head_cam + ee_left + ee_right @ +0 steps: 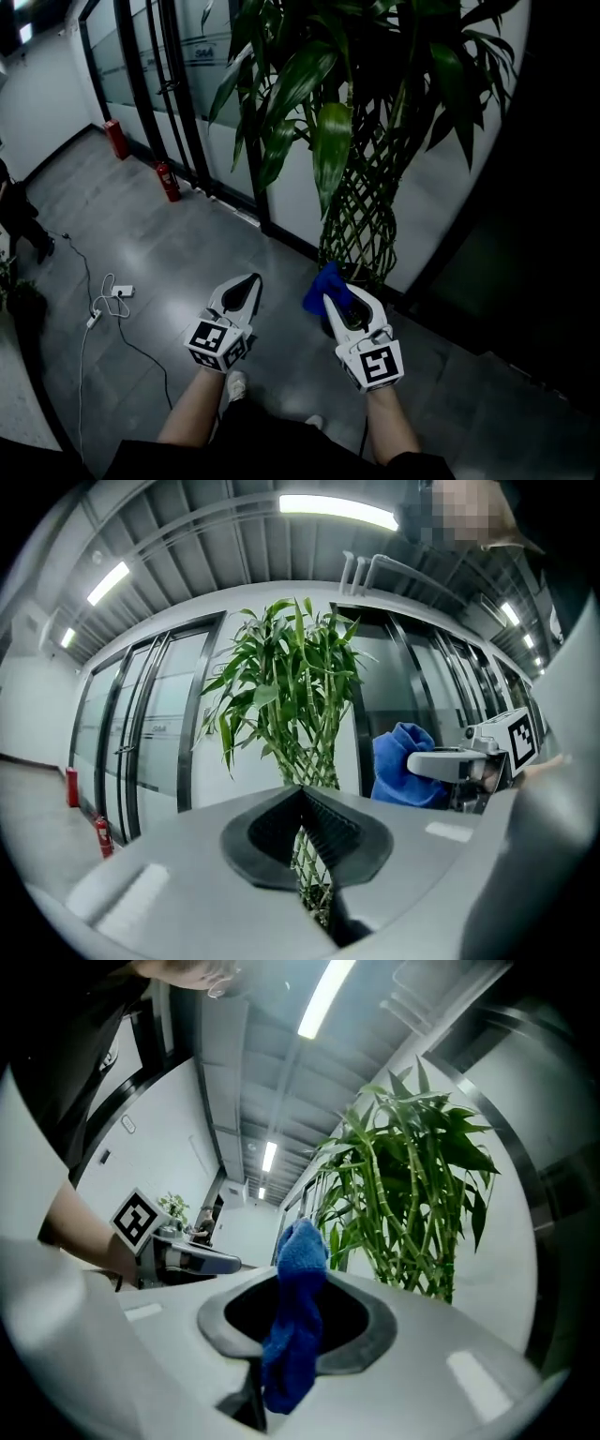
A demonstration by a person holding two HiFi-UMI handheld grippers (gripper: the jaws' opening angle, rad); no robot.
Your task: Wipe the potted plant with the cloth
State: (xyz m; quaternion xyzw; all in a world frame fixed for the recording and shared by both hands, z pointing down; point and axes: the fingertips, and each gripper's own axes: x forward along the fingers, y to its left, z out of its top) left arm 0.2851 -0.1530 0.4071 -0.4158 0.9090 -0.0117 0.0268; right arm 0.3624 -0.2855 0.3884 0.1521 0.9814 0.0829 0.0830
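Right gripper (330,302) clenched on fluffy blue cloth (320,285) — left gripper (254,280) fingers pressed together, empty; lattice-stemmed plant (361,220) ahead.

Top edge of your head view crops the potted plant (356,141). The foot of its stems is hidden behind your right gripper (330,298) and the blue cloth (323,284). Right third is too dark to read. The left edge cuts off a person (19,220).

The grey tiled floor (187,253) carries the potted plant (361,220), 2 red fire extinguishers (169,181) and a white power strip (122,292).
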